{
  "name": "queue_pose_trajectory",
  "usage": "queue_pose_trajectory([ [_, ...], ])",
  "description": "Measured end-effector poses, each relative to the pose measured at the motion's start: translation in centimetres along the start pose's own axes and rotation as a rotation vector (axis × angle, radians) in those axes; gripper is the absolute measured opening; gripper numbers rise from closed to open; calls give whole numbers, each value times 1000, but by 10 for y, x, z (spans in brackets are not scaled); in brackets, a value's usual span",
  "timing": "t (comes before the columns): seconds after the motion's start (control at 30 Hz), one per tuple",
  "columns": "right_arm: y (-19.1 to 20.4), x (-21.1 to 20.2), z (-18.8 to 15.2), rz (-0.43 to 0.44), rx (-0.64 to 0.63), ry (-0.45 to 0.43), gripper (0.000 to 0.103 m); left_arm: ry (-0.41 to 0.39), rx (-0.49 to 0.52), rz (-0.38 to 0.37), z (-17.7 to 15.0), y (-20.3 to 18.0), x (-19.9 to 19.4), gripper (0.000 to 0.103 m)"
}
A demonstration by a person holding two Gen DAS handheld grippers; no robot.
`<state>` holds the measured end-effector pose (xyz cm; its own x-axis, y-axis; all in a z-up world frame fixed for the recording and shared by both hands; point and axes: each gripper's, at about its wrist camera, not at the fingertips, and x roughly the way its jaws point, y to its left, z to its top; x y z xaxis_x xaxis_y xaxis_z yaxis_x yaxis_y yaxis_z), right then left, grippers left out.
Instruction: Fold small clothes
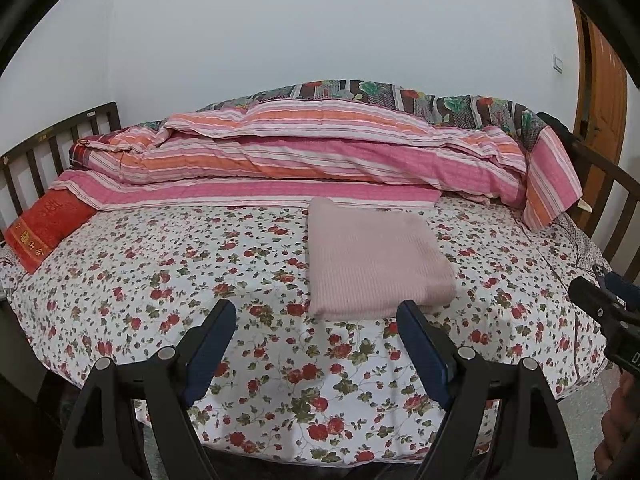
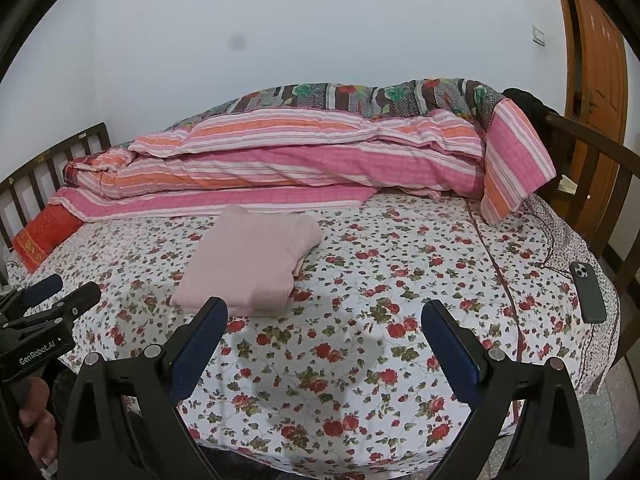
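A: From the left wrist view, where do things stand?

B: The left gripper (image 1: 316,312) hangs over the flowered sheet (image 1: 160,280) with its jaws wide apart and nothing between them. The pink garment (image 1: 372,256) lies already folded into a neat rectangle, its near edge just beyond the right-hand finger. I judge the fold done, or nearly so.

A: So what makes the step good now?

B: Any final smoothing should press flat from above, not pinch a corner, or the top layer may slide off the stack. The striped quilt (image 1: 280,160) touches or nearly touches the garment's far edge, so I would work from the near side.

A: Room to move?

B: Plenty of bare sheet to the left, as far as the red pillow (image 1: 44,232). On the right, the other gripper pokes into view, close by.

A: And the right wrist view?

B: The right gripper (image 2: 324,316) is also spread open and empty. The garment sits just past its left finger, with layered edges showing on its right side. A wide stretch of sheet lies clear to the right, up to a phone (image 2: 588,292) near the bed's edge and the wooden rail (image 2: 600,152) behind it. The left gripper and the hand (image 2: 36,420) holding it crowd the lower left, so sweeps that way need care.
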<state>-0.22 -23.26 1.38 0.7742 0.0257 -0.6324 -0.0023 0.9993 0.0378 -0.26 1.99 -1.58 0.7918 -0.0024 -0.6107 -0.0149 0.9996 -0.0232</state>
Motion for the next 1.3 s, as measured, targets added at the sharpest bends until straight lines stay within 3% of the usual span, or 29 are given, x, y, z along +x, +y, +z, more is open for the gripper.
queue_pose_trajectory([
  [1.3, -2, -5, 0, -6, 0, -2, 96, -4, -10, 4, -1, 2, -5, 81],
])
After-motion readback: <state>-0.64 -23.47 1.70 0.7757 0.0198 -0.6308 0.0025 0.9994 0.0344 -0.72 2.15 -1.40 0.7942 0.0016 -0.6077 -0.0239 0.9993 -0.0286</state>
